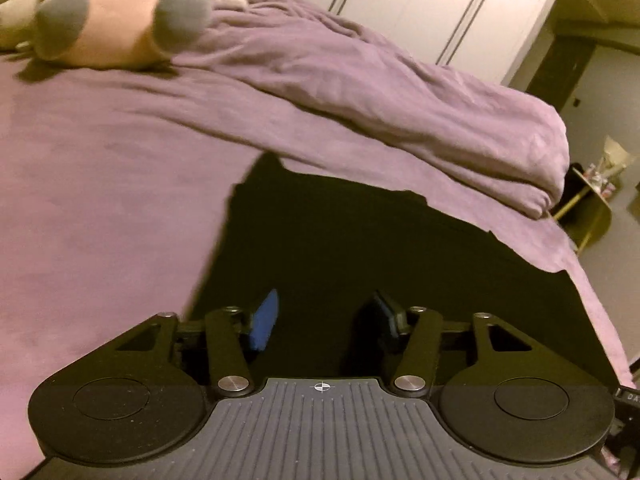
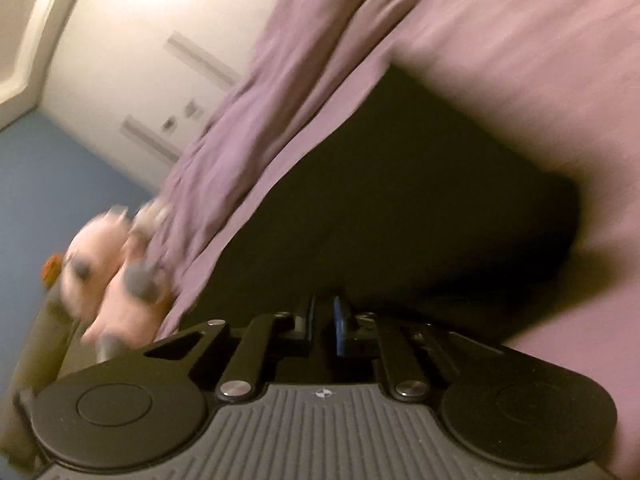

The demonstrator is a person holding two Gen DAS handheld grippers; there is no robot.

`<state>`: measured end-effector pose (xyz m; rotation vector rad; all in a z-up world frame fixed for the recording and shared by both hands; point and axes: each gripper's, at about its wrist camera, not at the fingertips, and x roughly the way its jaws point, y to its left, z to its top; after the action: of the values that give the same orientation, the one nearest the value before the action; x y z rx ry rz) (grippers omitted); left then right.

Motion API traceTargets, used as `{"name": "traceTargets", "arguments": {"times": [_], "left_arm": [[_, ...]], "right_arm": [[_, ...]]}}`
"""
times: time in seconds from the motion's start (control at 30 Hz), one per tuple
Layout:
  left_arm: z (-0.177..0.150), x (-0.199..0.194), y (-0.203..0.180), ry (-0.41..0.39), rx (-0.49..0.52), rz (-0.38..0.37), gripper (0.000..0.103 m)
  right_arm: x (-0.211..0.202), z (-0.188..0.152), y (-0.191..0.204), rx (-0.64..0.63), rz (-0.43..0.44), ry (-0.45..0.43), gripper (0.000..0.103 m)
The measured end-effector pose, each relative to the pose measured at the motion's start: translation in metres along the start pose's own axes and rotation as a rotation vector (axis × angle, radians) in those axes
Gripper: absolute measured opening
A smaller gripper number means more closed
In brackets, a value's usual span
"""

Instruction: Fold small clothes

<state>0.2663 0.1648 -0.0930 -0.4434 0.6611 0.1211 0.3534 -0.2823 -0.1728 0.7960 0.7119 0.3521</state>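
A black garment (image 1: 380, 248) lies spread on the purple bed sheet (image 1: 100, 184). My left gripper (image 1: 324, 320) is open over the garment's near part, its blue-padded fingers (image 1: 264, 320) apart with dark cloth showing between them. In the right wrist view the same black garment (image 2: 420, 200) fills the middle, blurred by motion. My right gripper (image 2: 326, 320) has its jaws nearly together at the garment's near edge. Whether cloth is pinched between them is hidden in the dark.
A pink plush toy (image 1: 120, 12) with grey feet lies at the bed's far left and also shows in the right wrist view (image 2: 116, 272). A rumpled purple duvet (image 1: 420, 96) is piled along the far side. White wardrobe doors (image 1: 440, 8) stand behind. A small side table (image 1: 592, 200) is at right.
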Motion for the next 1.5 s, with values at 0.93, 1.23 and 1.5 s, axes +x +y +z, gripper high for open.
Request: {"name": "traceTargets", "arguments": {"times": [0.93,1.23,1.5], "left_arm": [[0.004,-0.05,0.035,0.029,-0.235,-0.078,0.011],[-0.011,-0.04,0.044,0.089,-0.193,0.047,0.037],[-0.003,-0.027,0.052,0.102,-0.269,0.034,0.045]], "right_arm": [[-0.073,0.026,-0.048,0.348,0.047,-0.047,0.008],[-0.068,0.019,0.005,-0.179,-0.382,-0.035,0.027],[-0.051,0.006,0.064,-0.473,-0.353,-0.059,0.025]]}}
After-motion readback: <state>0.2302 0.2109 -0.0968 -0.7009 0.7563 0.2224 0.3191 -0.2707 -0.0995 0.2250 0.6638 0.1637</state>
